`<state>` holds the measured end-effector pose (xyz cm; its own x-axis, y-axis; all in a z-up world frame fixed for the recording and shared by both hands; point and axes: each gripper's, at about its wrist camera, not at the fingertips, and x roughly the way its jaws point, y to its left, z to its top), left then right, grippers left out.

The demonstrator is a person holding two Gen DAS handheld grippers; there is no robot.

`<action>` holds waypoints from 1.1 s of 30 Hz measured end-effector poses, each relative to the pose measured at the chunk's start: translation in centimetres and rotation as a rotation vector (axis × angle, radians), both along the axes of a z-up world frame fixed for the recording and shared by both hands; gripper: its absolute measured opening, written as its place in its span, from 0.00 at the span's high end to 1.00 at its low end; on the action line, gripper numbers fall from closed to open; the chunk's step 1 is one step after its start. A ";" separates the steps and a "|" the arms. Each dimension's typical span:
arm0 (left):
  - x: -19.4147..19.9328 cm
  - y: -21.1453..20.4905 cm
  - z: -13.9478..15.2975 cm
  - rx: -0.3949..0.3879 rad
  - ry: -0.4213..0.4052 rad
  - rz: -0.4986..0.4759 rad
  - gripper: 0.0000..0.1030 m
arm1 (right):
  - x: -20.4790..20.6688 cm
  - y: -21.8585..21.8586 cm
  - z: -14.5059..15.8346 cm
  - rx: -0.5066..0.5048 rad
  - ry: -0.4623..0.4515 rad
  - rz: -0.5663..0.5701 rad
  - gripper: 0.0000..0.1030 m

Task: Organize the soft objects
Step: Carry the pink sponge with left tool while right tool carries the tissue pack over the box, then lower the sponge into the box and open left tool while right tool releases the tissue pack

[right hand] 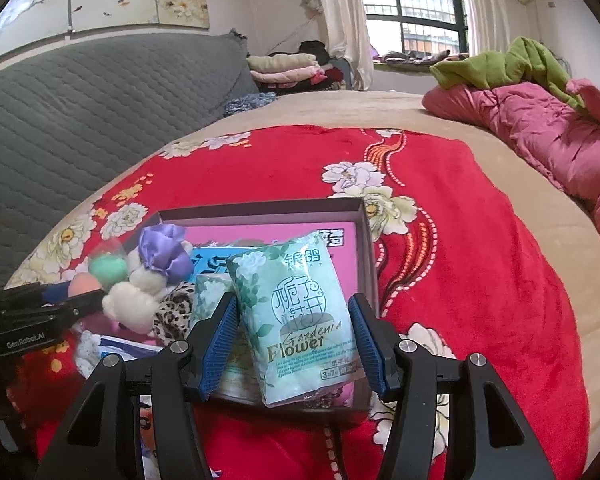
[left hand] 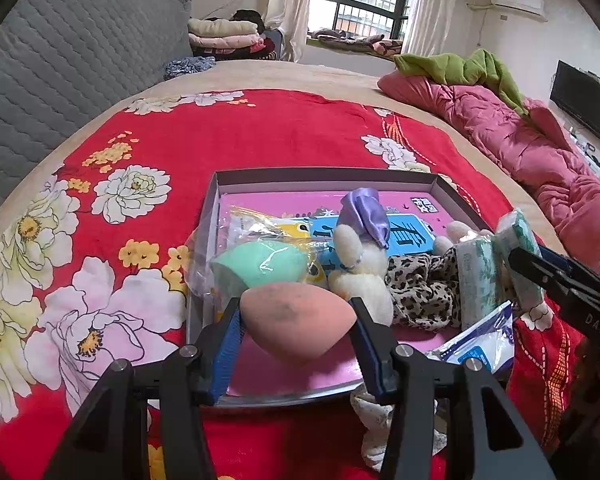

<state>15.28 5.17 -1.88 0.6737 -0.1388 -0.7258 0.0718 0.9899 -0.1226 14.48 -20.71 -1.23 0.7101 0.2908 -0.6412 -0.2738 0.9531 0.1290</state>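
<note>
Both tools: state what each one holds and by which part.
Left tool clamps the pink makeup sponge across its sides. Right tool grips the green tissue pack by its two long side edges.

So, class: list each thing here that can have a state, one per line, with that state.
Left tool: shut on the pink sponge.
Right tool: shut on the tissue pack.
Box: open, lidless.
Green sponge: bagged, lying in the box.
Plush toy: lying in the box.
</note>
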 end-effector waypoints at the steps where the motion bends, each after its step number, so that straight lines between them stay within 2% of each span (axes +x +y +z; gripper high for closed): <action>1: 0.0 0.0 0.0 0.000 0.000 -0.001 0.50 | 0.0 0.0 0.0 0.002 0.001 0.004 0.43; 12: -0.1 -0.1 0.1 0.004 0.001 0.001 0.50 | 0.0 0.1 0.1 -0.010 -0.002 -0.001 0.41; 22: 0.0 -0.1 0.0 0.009 0.004 0.007 0.49 | -0.2 0.0 0.5 -0.038 -0.020 -0.014 0.31; 33: 0.1 0.3 -0.5 0.003 0.017 0.021 0.49 | 0.1 -0.7 0.2 -0.037 0.000 -0.044 0.30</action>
